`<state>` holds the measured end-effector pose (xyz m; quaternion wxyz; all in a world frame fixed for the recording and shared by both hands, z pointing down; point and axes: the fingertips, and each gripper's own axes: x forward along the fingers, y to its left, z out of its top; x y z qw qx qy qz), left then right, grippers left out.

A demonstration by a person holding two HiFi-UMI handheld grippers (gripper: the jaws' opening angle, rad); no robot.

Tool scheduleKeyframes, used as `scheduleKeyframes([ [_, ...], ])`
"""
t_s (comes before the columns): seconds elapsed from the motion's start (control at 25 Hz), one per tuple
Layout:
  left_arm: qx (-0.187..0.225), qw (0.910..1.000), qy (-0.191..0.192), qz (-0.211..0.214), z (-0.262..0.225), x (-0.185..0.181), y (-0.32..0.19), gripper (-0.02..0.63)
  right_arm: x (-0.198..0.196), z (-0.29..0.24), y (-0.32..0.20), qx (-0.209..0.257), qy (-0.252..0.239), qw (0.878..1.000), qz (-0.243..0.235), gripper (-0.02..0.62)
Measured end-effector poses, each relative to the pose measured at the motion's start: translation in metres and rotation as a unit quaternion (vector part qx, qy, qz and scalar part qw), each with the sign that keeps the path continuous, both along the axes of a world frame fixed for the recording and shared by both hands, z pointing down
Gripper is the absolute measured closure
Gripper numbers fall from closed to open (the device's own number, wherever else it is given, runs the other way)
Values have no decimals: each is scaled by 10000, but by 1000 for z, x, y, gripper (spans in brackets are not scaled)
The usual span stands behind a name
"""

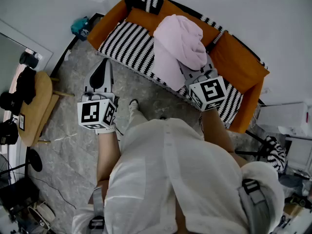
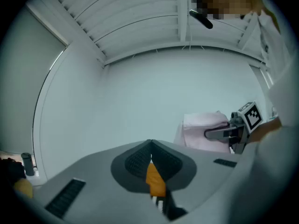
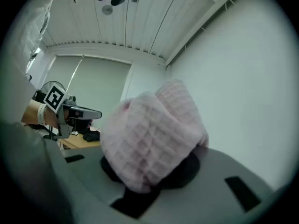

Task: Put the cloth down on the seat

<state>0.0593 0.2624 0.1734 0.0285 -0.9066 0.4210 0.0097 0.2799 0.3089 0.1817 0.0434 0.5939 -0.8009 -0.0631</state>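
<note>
Clasping the cloth (image 3: 154, 134), right tool (image 3: 152, 174); its view alone shows waffle weave.

Pale pink waffle-weave cloth (image 1: 176, 43) hangs over the striped seat (image 1: 126, 44) of the orange fabric sofa (image 1: 239, 60) — round wooden table (image 1: 39, 104) well to the sofa's left.

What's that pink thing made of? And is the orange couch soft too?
The pink cloth looks like soft woven fabric, maybe cotton: a puffy waffle grid, drooping folds. The couch seems covered in matte orange fabric, no shine; its seat cover is black-and-white striped textile. Probably soft, but unsure.
</note>
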Motion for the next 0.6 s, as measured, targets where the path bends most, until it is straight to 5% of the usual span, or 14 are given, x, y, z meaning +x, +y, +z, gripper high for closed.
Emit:
scheduleKeyframes([
  [0.6, -58, 10000, 29, 18, 5, 1, 3, 592, 3, 6, -2, -57, -8, 10000, -22, 491],
])
